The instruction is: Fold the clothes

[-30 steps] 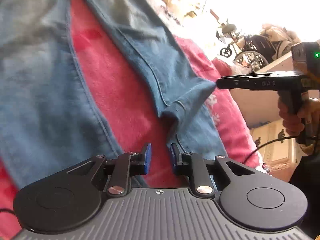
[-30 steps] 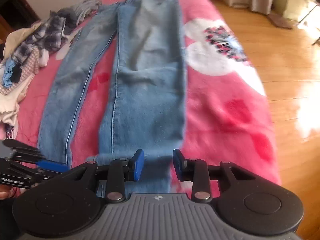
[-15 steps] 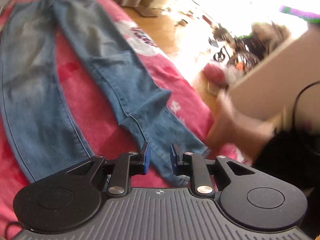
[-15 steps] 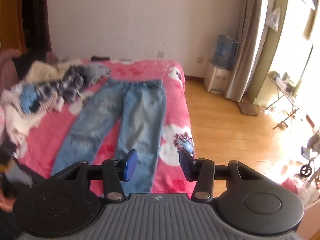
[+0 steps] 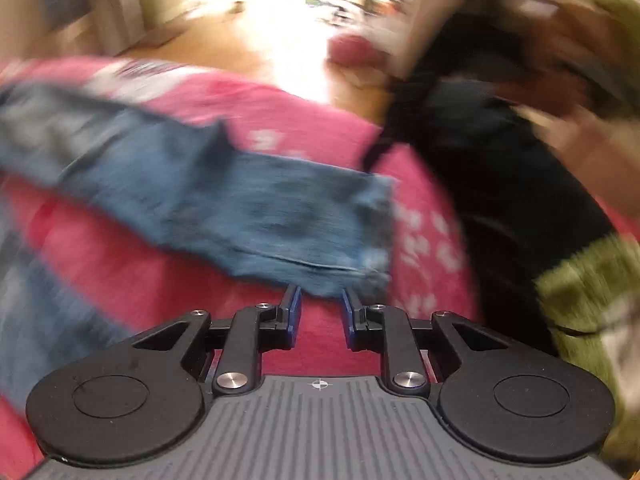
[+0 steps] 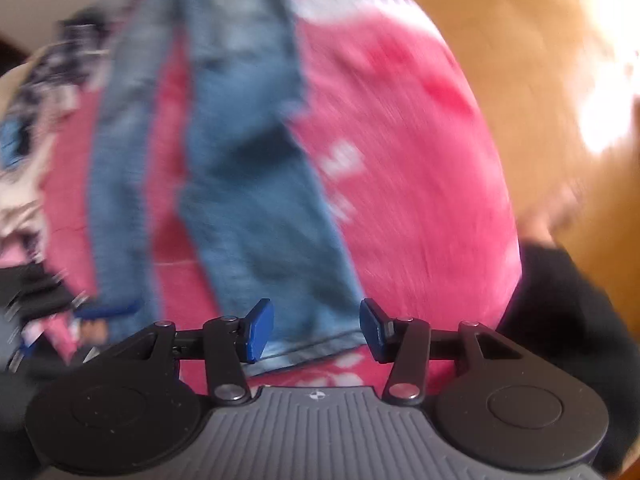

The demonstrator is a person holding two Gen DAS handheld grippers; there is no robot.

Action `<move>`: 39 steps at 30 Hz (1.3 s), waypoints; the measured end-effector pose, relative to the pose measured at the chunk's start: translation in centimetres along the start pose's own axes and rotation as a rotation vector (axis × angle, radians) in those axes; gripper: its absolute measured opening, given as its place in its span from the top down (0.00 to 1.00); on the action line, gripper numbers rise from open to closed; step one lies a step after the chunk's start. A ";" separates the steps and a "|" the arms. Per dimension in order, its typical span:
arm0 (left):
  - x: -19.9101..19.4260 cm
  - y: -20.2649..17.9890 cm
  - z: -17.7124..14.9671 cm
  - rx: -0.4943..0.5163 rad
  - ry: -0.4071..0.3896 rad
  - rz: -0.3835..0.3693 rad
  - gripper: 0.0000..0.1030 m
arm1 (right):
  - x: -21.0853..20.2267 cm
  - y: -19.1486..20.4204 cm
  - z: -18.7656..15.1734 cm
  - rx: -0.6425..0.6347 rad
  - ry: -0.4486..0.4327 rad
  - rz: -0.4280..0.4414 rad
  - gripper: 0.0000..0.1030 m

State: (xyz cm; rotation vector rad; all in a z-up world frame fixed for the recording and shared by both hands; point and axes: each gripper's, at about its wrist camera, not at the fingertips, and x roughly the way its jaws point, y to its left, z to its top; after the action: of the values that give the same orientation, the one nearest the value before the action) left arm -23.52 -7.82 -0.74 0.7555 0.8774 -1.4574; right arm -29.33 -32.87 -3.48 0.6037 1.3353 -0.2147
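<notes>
Blue jeans (image 5: 260, 208) lie flat on a pink blanket (image 5: 328, 132) on a bed; both views are motion-blurred. In the left wrist view one leg runs crosswise, with its frayed hem just beyond my left gripper (image 5: 320, 296). Its jaws stand a little apart with only blanket between them. In the right wrist view the jeans (image 6: 256, 200) stretch away from me. My right gripper (image 6: 316, 316) hovers open over the hem of the right-hand leg, holding nothing. The left gripper (image 6: 100, 312) shows as a blur low at the left.
A person's black sleeve and green garment (image 5: 520, 200) fill the right of the left wrist view. A pile of mixed clothes (image 6: 36, 120) lies along the bed's left side. Wooden floor (image 6: 520, 40) runs past the bed's right edge.
The left view has rolled, so the leg now lies crosswise before the tips. The right gripper rose to see the whole room, then dropped close over the hem; its jaws have widened.
</notes>
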 end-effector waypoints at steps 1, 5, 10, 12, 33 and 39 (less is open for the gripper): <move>0.5 -0.7 0.0 0.051 -0.001 -0.015 0.72 | 0.9 -0.7 0.0 0.019 0.006 0.003 0.51; 2.2 -2.8 0.0 0.217 -0.057 -0.003 0.71 | 3.0 -2.7 -0.2 0.093 0.024 0.032 0.51; 3.7 -4.2 -0.5 0.349 -0.115 0.012 0.71 | 4.2 -2.5 -0.6 0.075 0.049 0.038 0.50; 5.0 -4.4 -1.3 0.363 -0.071 0.016 0.71 | 4.3 -1.9 -0.8 0.044 0.048 0.024 0.50; 4.5 -6.2 -2.1 0.399 -0.002 -0.073 0.92 | 5.3 0.4 -2.5 -0.099 0.241 -0.003 0.89; 5.4 -5.7 -2.2 0.367 0.050 -0.082 0.90 | 6.6 0.9 -3.3 -0.101 0.253 -0.018 0.87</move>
State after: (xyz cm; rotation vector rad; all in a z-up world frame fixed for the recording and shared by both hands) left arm -29.68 -8.61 -6.01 1.0400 0.6913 -1.7037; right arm -30.09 -29.19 -9.86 0.5462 1.5863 -0.0863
